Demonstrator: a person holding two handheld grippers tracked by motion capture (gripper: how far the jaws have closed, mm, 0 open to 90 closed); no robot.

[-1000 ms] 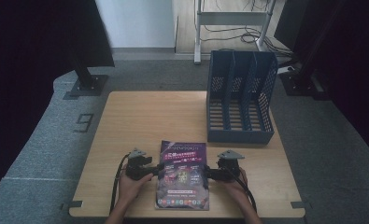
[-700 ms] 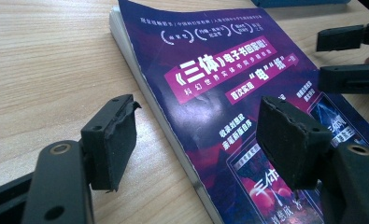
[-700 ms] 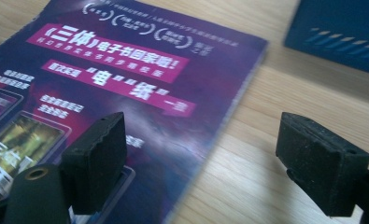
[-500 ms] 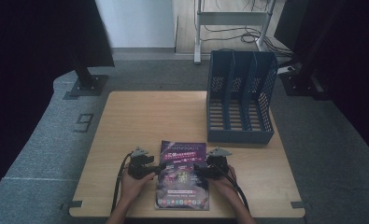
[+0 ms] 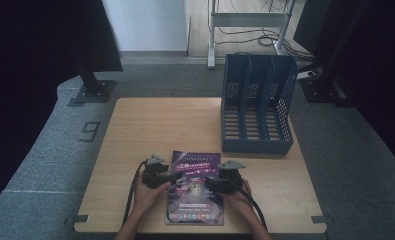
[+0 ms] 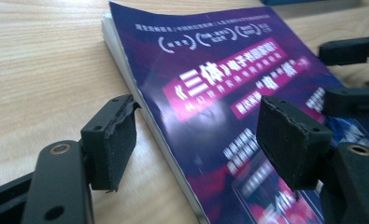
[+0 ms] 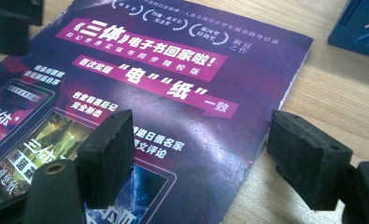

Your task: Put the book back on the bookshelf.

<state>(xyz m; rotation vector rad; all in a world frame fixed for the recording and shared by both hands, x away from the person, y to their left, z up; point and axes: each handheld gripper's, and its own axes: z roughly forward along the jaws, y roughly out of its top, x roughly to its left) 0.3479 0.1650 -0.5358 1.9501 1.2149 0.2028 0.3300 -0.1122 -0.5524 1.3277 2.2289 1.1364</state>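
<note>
Purple magazine [image 5: 195,189] flat on wooden counter [image 5: 150,125], left tongs [image 6: 198,135] and right tongs [image 7: 210,149] released, straddling its opposite edges.

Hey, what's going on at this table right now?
A person at a wooden table holds a gripping tool in each hand. The left tool and right tool sit at opposite side edges of a purple magazine lying flat near the front of the table. Both tools are open, each straddling an edge of the magazine, and neither has closed on it. A blue file rack stands empty at the far right.
</note>
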